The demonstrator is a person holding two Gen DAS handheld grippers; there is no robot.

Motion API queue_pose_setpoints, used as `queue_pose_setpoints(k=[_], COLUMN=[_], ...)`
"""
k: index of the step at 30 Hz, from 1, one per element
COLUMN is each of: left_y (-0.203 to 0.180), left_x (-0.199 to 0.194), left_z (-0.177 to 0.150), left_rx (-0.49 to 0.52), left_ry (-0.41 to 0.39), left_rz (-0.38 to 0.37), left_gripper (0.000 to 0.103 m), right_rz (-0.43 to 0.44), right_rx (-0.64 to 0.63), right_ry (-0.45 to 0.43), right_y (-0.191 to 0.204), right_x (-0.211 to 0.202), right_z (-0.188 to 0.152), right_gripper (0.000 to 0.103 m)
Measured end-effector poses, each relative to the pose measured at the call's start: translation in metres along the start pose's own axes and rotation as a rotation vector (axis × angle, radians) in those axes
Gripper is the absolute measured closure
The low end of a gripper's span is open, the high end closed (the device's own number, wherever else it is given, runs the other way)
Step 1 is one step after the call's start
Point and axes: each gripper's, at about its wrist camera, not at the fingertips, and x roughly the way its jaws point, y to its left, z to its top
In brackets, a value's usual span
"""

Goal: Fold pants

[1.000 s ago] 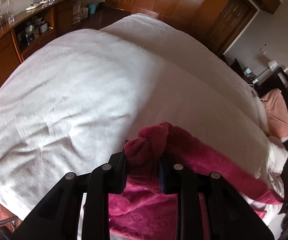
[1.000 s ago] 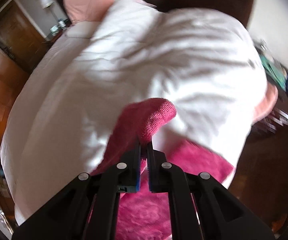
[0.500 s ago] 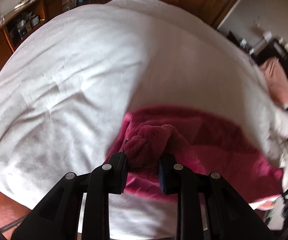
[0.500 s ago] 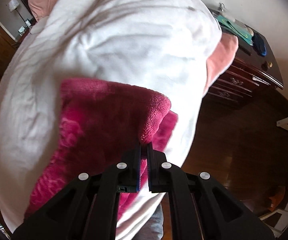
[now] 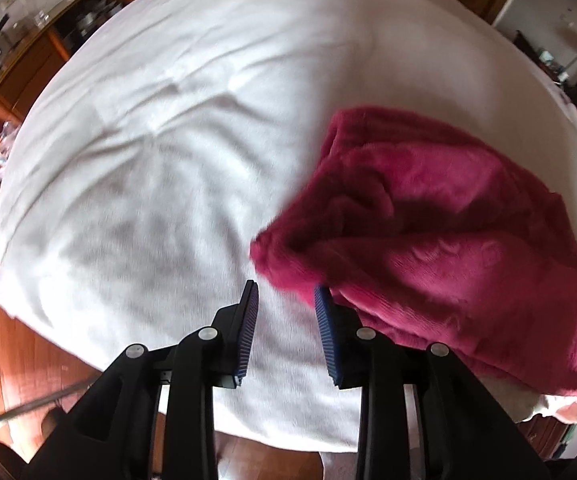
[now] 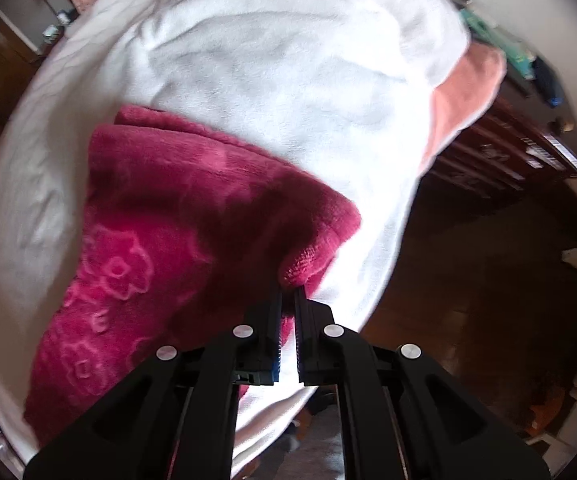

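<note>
We have opened the left tool (image 5: 286,294), releasing the pants (image 5: 440,240). They now lie folded over on the bed (image 5: 168,140).

Daylight bright on white bedspread (image 5: 176,168), near overexposed in right wrist view (image 6: 296,80); floor (image 6: 488,280) dim, murky. Soft shadows in creases. Motion blur smears fabric edges. Strong fisheye bending, dark vignette at corners

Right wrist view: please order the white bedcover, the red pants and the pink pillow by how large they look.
1. white bedcover
2. red pants, looming near the camera
3. pink pillow, partly hidden, so unsure
</note>
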Motion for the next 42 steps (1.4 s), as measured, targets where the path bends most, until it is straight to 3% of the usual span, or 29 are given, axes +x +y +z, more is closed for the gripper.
queue_pose_setpoints(k=[3, 5, 10, 11, 13, 19, 23, 34, 38, 42], left_y=[-0.001, -0.002, -0.022, -0.029, -0.037, -0.055, -0.063, -0.083, -0.089, -0.097], left_x=[-0.006, -0.012, -0.025, -0.028, -0.031, -0.037, -0.036, -0.005, 0.016, 0.032], left_z=[-0.010, -0.017, -0.022, -0.023, -0.025, -0.033, -0.037, -0.027, -0.022, -0.019], left_rx=[-0.051, -0.105, -0.138, -0.138, -0.139, -0.167, -0.182, -0.151, -0.141, -0.107], left_ry=[0.003, 0.005, -0.016, -0.022, -0.029, -0.042, -0.045, -0.013, 0.023, 0.053], left_rz=[-0.005, -0.037, -0.046, -0.047, -0.047, -0.045, -0.042, -0.005, -0.006, -0.016], left_gripper=[0.071, 0.068, 0.059, 0.058, 0.054, 0.051, 0.044, 0.043, 0.043, 0.043], right_rz=[0.110, 0.162, 0.224, 0.219, 0.170, 0.107, 0.057, -0.127, -0.120, -0.166], right_rx=[0.003, 0.020, 0.010, -0.016, -0.084, -0.164, -0.206, -0.339, -0.335, -0.343], right_ry=[0.013, 0.015, 0.055, 0.059, 0.051, -0.004, -0.014, -0.028, -0.062, -0.162], right_y=[-0.011, -0.019, -0.025, -0.022, -0.016, -0.021, -0.027, -0.008, -0.001, 0.007], right_x=[0.003, 0.005, 0.021, 0.023, 0.024, 0.009, 0.008, 0.032, 0.018, -0.014], right_z=[0.006, 0.011, 0.021, 0.021, 0.022, 0.027, 0.025, 0.016, 0.017, 0.017], right_gripper=[0.084, 0.064, 0.065, 0.078, 0.095, 0.098, 0.098, 0.097, 0.080, 0.067])
